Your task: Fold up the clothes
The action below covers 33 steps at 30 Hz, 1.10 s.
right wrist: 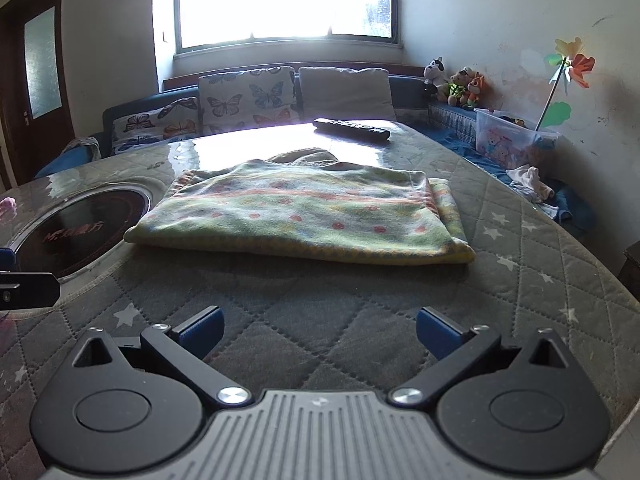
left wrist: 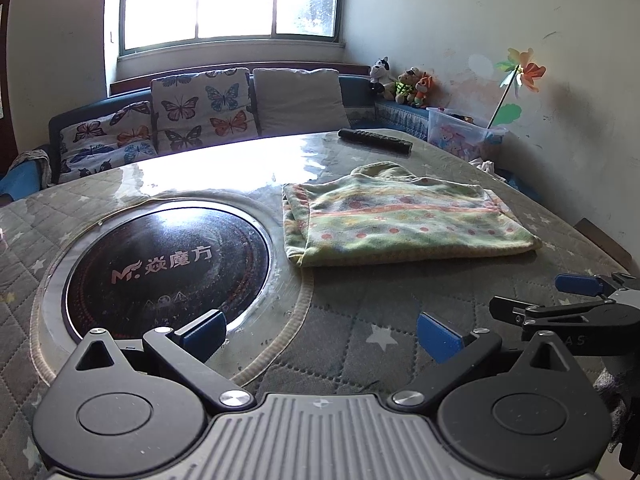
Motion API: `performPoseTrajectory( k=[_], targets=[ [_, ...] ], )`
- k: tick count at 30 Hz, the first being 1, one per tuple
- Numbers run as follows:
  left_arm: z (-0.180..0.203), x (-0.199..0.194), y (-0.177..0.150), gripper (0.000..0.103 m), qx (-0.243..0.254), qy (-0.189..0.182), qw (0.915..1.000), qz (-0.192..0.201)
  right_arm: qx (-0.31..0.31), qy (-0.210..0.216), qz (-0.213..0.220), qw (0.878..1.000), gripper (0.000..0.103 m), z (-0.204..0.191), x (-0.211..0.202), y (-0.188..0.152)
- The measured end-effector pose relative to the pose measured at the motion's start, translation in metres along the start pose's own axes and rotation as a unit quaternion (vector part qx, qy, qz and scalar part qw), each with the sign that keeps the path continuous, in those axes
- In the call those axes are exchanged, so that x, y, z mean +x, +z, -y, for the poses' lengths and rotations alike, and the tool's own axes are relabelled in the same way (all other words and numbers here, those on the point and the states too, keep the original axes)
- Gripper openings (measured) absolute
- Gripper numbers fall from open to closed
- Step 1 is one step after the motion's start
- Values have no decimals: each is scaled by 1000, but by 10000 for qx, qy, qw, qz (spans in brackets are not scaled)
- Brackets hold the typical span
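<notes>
1. My left gripper (left wrist: pixel 320 334) is released, blue pads spread wide, nothing between them; it hangs over the near edge of the table (left wrist: pixel 360 312).
2. My right gripper (right wrist: pixel 320 330) is also released and empty, over the quilted cover at the near edge.
3. The folded garment (right wrist: pixel 300 216), green with pink dots and an orange stripe, lies flat mid-table, well apart from both grippers.
4. The garment's left edge sits just beside the round black cooktop (left wrist: pixel 168 264) set into the table.
5. A remote control (right wrist: pixel 351 129) lies near the table's far edge, beyond the garment.
6. I see the right gripper's fingers at the right side of the left wrist view.
7. Sofa with butterfly cushions (left wrist: pixel 204 108) stands behind the table.
</notes>
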<state>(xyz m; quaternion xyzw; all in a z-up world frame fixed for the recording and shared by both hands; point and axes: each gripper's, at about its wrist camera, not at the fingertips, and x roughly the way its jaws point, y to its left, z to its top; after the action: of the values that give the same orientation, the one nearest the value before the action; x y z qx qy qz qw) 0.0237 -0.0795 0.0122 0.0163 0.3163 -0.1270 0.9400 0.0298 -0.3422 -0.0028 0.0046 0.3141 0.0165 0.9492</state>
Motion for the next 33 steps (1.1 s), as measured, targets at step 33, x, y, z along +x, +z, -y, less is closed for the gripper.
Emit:
performPoseTrajectory(
  k=[33],
  targets=[
    [17, 4, -13, 103, 220, -62, 9996, -188, 180, -54, -139, 9997, 103, 0, -1, -8]
  ],
)
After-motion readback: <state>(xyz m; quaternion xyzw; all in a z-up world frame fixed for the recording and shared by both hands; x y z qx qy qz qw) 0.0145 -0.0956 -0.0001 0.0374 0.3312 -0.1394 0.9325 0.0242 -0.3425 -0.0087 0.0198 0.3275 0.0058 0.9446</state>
